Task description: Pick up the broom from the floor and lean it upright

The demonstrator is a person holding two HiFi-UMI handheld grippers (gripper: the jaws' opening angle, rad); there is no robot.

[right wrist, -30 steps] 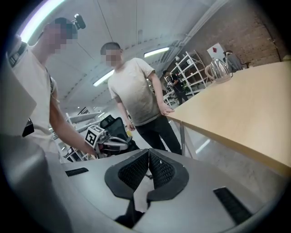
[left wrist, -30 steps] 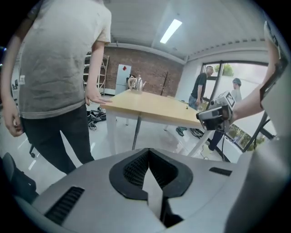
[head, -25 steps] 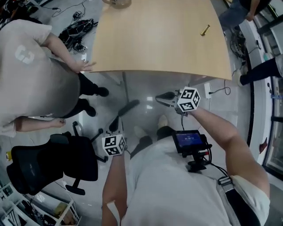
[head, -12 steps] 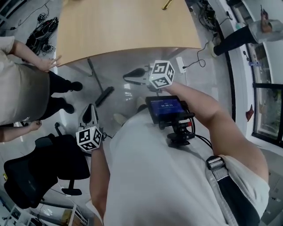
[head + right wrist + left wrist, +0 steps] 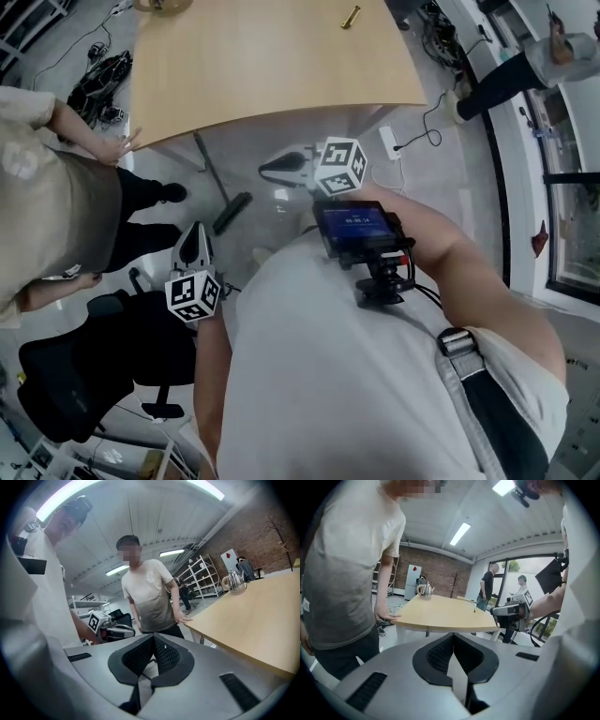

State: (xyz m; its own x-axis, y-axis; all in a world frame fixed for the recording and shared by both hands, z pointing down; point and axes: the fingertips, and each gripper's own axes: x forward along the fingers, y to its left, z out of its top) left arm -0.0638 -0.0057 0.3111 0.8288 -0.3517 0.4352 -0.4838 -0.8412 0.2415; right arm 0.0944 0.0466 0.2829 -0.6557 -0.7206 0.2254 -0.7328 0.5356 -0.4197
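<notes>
we hold two grippers, both empty. the left gripper [image 5: 193, 232] has its jaws pressed together on nothing, and the right gripper [image 5: 270, 171] is closed the same way. one broom [image 5: 232, 213] lies on the floor [image 5: 441, 178] between and below them, by the edge of the one table [image 5: 272, 66] ahead. one person [image 5: 47, 187] stands left of the left gripper.

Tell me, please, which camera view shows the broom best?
The head view: the broom shows its thin handle and dark head on the floor, just past the table's edge. Neither gripper view plainly shows it; both look level across the room.
</notes>
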